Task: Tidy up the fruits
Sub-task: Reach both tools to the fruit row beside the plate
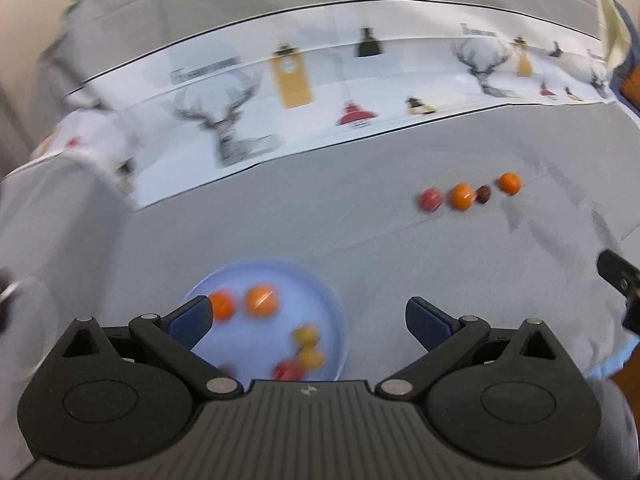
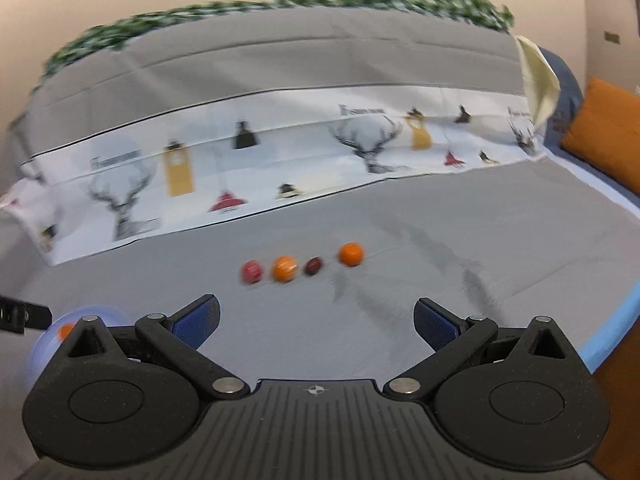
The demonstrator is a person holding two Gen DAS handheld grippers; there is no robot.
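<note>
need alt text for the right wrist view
Open black tongs with blue pads hang over a grey tablecloth, empty. Ahead, four small round fruits lie in a row: pinkish-red, orange, dark red, orange.

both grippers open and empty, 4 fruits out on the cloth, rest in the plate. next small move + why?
Probably advance the right gripper toward the row and line up on the nearest orange fruit. Its fingers are spread with nothing between them, and it faces the four loose fruits almost head-on. The left gripper hangs over the blue plate, which already holds several fruits. Frames are blurred, so spacing is uncertain.
</note>
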